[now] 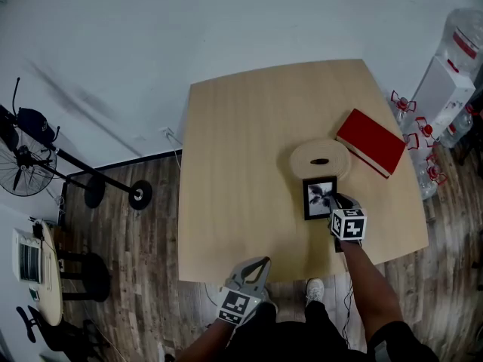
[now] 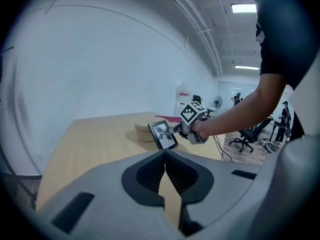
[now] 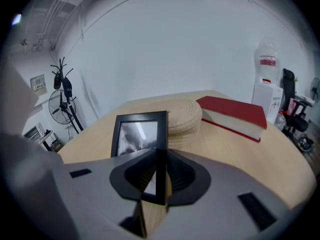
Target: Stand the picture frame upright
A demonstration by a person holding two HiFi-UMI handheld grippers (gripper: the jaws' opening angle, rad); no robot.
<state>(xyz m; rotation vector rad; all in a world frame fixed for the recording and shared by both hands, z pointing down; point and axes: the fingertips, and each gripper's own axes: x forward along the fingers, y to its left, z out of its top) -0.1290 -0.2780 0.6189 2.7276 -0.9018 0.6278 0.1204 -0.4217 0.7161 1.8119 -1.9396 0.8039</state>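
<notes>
The black picture frame [image 1: 319, 197] holds a grey photo and sits near the table's front right, just before a round woven mat [image 1: 320, 159]. My right gripper [image 1: 338, 204] is shut on the frame's right edge. In the right gripper view the frame [image 3: 139, 134] rises tilted from between the jaws of the right gripper [image 3: 159, 158]. The left gripper view shows the frame [image 2: 162, 134] leaning back, its face towards me. My left gripper [image 1: 261, 263] hangs off the table's front edge, shut on nothing; its jaws meet in its own view [image 2: 164, 154].
A red book [image 1: 370, 142] lies on the wooden table [image 1: 241, 142] to the right of the mat. A water dispenser [image 1: 445, 89] stands beyond the right edge. On the floor to the left stand a fan [image 1: 23, 164] and a stand base [image 1: 139, 194].
</notes>
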